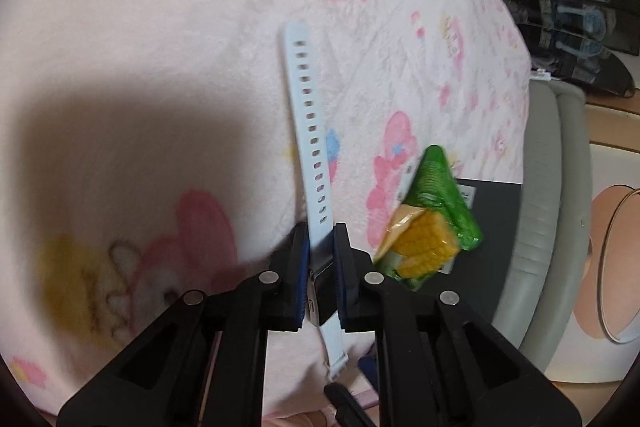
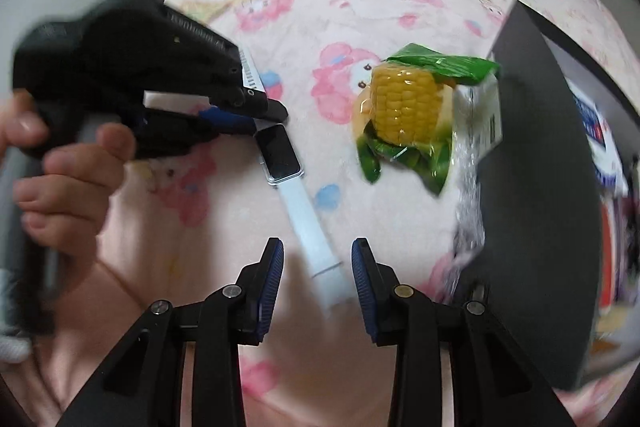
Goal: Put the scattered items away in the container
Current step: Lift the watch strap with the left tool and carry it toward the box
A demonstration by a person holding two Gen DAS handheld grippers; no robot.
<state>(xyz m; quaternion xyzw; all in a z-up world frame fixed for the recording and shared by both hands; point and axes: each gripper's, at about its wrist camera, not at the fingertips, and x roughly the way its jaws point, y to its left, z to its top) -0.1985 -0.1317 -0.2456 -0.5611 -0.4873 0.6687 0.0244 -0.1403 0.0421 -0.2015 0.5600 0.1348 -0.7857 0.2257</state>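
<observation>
A smartwatch with a pale blue strap (image 1: 308, 131) lies on a pink cartoon-print blanket (image 1: 160, 47). My left gripper (image 1: 321, 259) is shut on the watch at its dark case. In the right wrist view the left gripper (image 2: 276, 115) pinches the top of the watch (image 2: 280, 151), whose strap runs toward my right gripper (image 2: 318, 259). My right gripper is open and empty, its fingers either side of the strap's end. A packaged piece of corn (image 2: 404, 103) in green wrapping leans against a dark box (image 2: 532, 187). The corn (image 1: 428, 239) also shows in the left wrist view.
The dark box (image 1: 492, 227) stands at the blanket's right side with printed packets (image 2: 600, 143) inside. A grey padded edge (image 1: 552, 187) borders the blanket. A hand (image 2: 60, 163) holds the left gripper's handle.
</observation>
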